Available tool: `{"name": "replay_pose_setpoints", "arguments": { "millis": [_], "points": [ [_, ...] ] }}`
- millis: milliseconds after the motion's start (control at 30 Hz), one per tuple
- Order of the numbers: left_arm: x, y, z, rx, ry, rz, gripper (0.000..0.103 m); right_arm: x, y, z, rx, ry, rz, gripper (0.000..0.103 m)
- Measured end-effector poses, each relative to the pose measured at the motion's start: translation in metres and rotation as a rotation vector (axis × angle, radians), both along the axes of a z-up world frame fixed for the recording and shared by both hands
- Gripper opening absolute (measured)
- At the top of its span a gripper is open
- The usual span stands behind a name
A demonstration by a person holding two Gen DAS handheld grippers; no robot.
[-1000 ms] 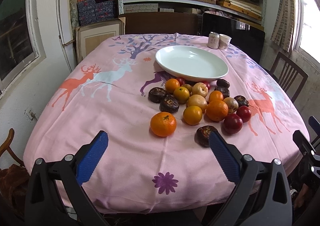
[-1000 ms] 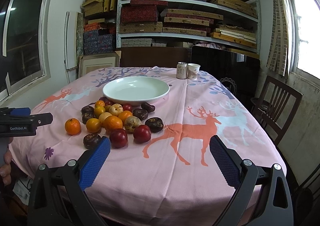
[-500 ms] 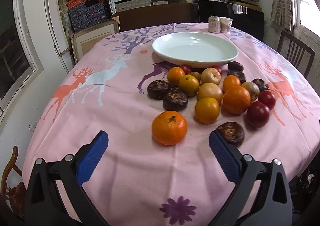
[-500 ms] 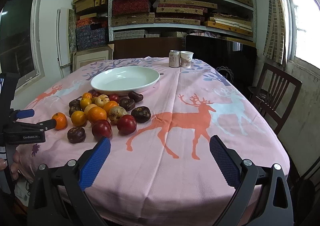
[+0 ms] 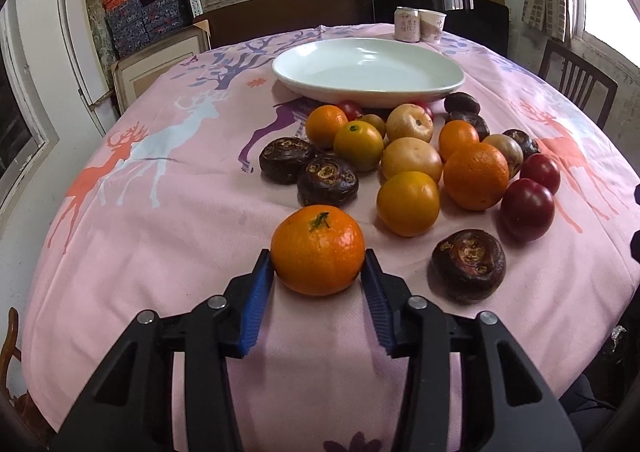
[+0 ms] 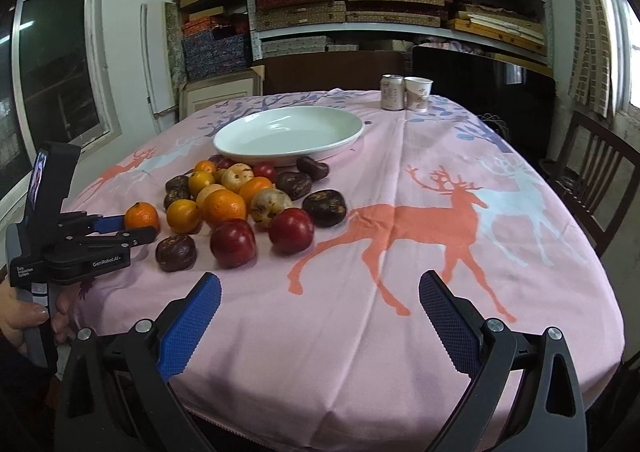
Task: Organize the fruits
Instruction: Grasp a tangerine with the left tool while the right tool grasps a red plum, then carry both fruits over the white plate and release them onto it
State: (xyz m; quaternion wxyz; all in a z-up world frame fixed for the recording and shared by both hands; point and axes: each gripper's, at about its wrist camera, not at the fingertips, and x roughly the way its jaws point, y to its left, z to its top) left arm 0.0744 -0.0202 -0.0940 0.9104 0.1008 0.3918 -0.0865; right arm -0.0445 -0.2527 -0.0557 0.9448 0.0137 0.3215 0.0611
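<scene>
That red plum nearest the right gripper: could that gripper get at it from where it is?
Probably yes. The right gripper is open and empty, and only bare tablecloth lies between it and the red plum, which sits at the pile's near edge, to its left.

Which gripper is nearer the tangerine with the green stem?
Left. The left gripper has just closed its fingers around the tangerine. The right gripper hangs open, apart, over bare tablecloth.

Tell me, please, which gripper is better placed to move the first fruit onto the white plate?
Left. The left gripper has just been closing, its pads now against the mandarin nearest the table edge. The right gripper hangs open over bare tablecloth, beside the fruit. The plate is empty.
</scene>
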Motion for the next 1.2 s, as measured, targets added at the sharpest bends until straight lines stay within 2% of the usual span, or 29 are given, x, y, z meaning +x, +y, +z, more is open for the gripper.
{"name": "replay_pose_setpoints", "arguments": {
  "millis": [67,167,200,267,333,400,467,733,767,800,933,1067,1200],
  "points": [
    [-0.005,0.001,0.002,-0.008,-0.009,0.001,0.044,0.007,0.011,-0.001,-0.006,0.003,0.041,0.1],
    [-0.007,0.007,0.004,-0.027,-0.016,0.009,0.044,0.022,0.028,-0.004,0.045,0.039,0.129,0.09],
    [-0.007,0.01,0.005,-0.037,-0.018,0.013,0.044,0.028,0.035,-0.006,0.04,0.053,0.148,0.085],
    [-0.008,0.014,0.007,-0.045,-0.021,0.016,0.044,0.039,0.046,-0.011,0.006,0.067,0.148,0.083],
    [-0.009,0.016,0.008,-0.048,-0.024,0.014,0.044,0.049,0.051,-0.015,0.007,0.09,0.147,0.075],
    [-0.01,0.017,0.008,-0.053,-0.022,0.006,0.044,0.059,0.053,-0.02,0.027,0.128,0.156,0.055],
    [-0.01,0.019,0.008,-0.058,-0.022,0.001,0.044,0.066,0.056,-0.024,0.03,0.16,0.156,0.046],
    [-0.009,0.028,0.008,-0.078,-0.026,-0.009,0.044,0.081,0.068,-0.026,-0.007,0.174,0.135,0.046],
    [-0.008,0.029,0.008,-0.079,-0.026,-0.009,0.044,0.081,0.07,-0.026,-0.02,0.172,0.14,0.039],
    [-0.008,0.029,0.008,-0.08,-0.026,-0.009,0.044,0.079,0.071,-0.025,-0.026,0.165,0.144,0.039],
    [-0.008,0.03,0.011,-0.088,-0.034,-0.014,0.044,0.069,0.062,-0.014,0.017,0.142,0.165,0.039],
    [-0.007,0.029,0.023,-0.109,-0.056,-0.029,0.044,0.068,0.043,0.01,0.096,0.11,0.18,0.039],
    [0.006,0.015,0.041,-0.108,-0.075,-0.07,0.044,0.091,0.018,0.033,0.127,0.087,0.159,0.039]
  ]
}}
